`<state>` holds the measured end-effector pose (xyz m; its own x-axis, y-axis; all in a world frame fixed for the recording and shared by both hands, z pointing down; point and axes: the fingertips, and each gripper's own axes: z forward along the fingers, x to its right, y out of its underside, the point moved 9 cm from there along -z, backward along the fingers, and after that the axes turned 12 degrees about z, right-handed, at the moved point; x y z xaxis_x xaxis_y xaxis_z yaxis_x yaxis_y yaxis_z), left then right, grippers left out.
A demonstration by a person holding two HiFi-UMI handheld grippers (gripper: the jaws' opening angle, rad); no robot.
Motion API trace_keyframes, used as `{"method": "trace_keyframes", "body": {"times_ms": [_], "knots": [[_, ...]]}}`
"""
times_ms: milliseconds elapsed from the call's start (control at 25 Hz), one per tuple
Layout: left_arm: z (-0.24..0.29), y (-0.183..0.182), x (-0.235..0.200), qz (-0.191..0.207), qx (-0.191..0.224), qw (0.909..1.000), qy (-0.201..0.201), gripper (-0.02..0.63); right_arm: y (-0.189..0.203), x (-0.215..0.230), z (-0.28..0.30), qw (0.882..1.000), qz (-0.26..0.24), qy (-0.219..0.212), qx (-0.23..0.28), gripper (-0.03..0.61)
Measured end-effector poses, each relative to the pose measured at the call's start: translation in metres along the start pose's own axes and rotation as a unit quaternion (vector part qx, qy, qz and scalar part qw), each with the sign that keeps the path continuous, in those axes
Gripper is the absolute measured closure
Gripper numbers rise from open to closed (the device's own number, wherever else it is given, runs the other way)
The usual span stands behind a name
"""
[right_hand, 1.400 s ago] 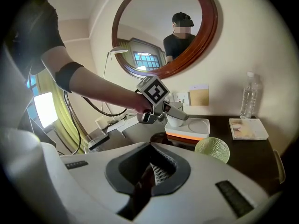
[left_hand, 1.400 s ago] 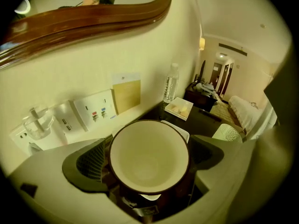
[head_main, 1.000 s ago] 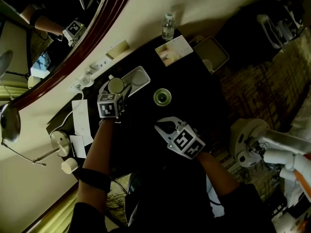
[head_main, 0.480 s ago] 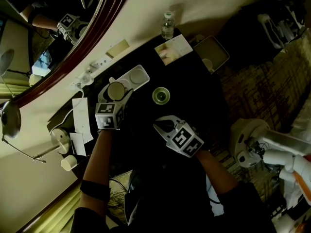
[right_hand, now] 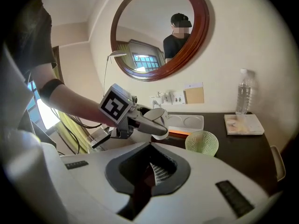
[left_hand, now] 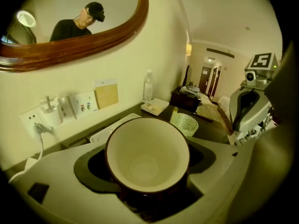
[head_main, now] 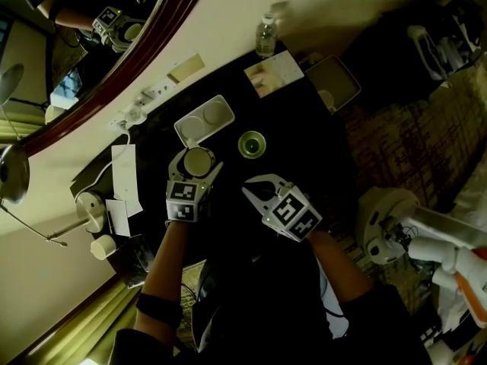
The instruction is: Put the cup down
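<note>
Cup (clasped), left gripper — angled downward

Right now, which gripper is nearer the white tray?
Left. The left gripper, gripping the cup, is close by the white tray; the right gripper sits farther back.

Left hand-held gripper around cup, right one closed

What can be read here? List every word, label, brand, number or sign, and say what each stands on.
No text can be read in any view.
Water bottle label: too small and blurred to read.
Booklet: a picture shows, any print is too small.
Yellow card: no print can be made out.
White paper: too small to read.
Cube markers: black-and-white patterns, no letters or numbers.
</note>
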<state>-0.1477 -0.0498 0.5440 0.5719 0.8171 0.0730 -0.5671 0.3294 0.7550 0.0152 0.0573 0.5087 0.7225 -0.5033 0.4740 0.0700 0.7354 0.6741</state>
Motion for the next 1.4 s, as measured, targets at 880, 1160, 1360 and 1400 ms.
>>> {"method": "trace_keyframes", "body": {"times_ms": [880, 1160, 1360, 1400], "knots": [[0.028, 0.046, 0.041, 0.02, -0.006, 0.9997, 0.013, 0.202, 0.017, 0.013, -0.015, 1.0, 0.013, 0.02, -0.003, 0.574], [0.028, 0.046, 0.041, 0.015, -0.008, 0.9998, 0.005, 0.149, 0.018, 0.014, -0.019, 1.0, 0.011, 0.017, -0.007, 0.574], [0.008, 0.042, 0.043, 0.02, -0.015, 0.9997, -0.006, 0.137, 0.012, 0.016, -0.025, 1.0, 0.008, 0.016, -0.004, 0.574], [0.001, 0.04, 0.043, 0.021, -0.016, 0.9996, -0.009, 0.137, 0.011, 0.016, -0.026, 1.0, 0.007, 0.015, -0.004, 0.574]]}}
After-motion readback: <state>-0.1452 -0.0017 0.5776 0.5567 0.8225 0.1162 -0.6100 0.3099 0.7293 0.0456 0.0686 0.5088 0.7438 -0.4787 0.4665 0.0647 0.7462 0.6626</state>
